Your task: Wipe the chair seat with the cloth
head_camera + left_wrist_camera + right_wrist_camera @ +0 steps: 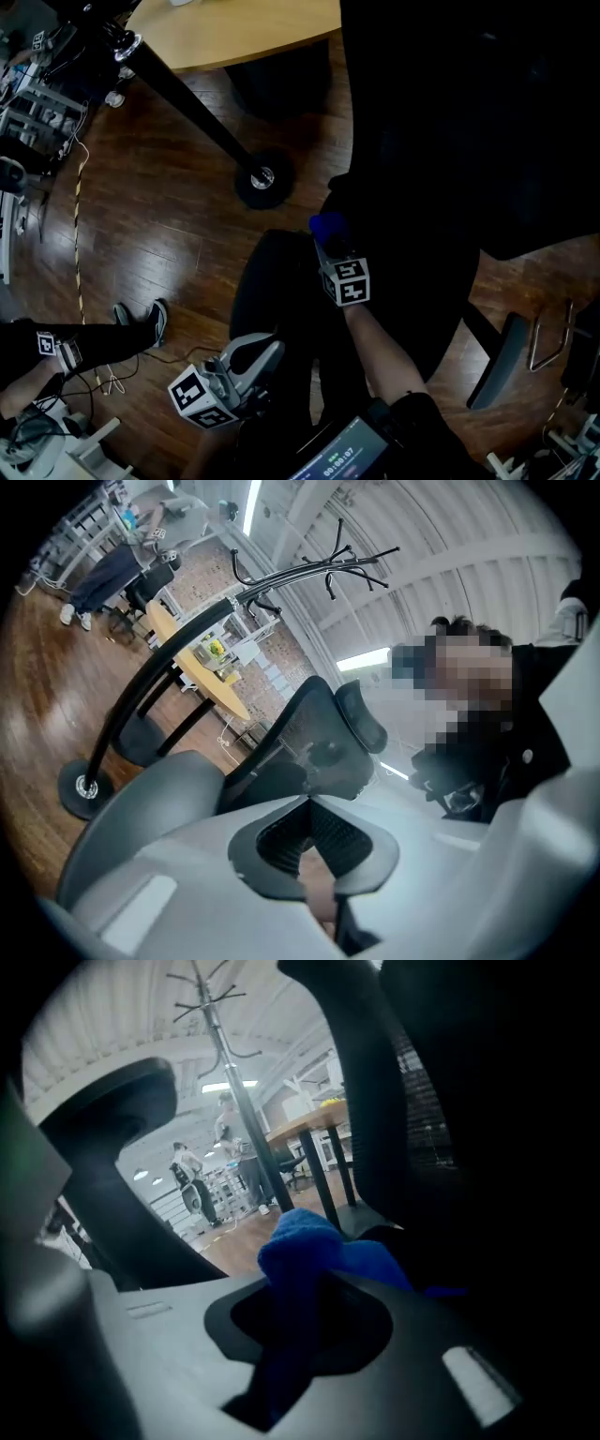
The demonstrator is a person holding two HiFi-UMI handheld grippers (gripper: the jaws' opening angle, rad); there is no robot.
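The black chair seat (281,291) lies below me, and its tall black back (441,141) fills the upper right. My right gripper (326,242) is at the seat's far edge, next to the back. It is shut on a blue cloth (328,224). In the right gripper view the cloth (302,1241) bunches out between the jaws of that gripper (309,1274). My left gripper (272,345) hangs at the seat's near left edge, jaws together with nothing in them. The left gripper view looks upward over that gripper (308,799) at the chair's headrest (361,719).
A black coat stand with a round base (263,176) rises just beyond the seat. A wooden table (244,28) is at the top. Another person's legs and shoes (141,323) are at the left, a cable (77,234) runs across the wood floor, and another chair's armrest (497,361) is at the right.
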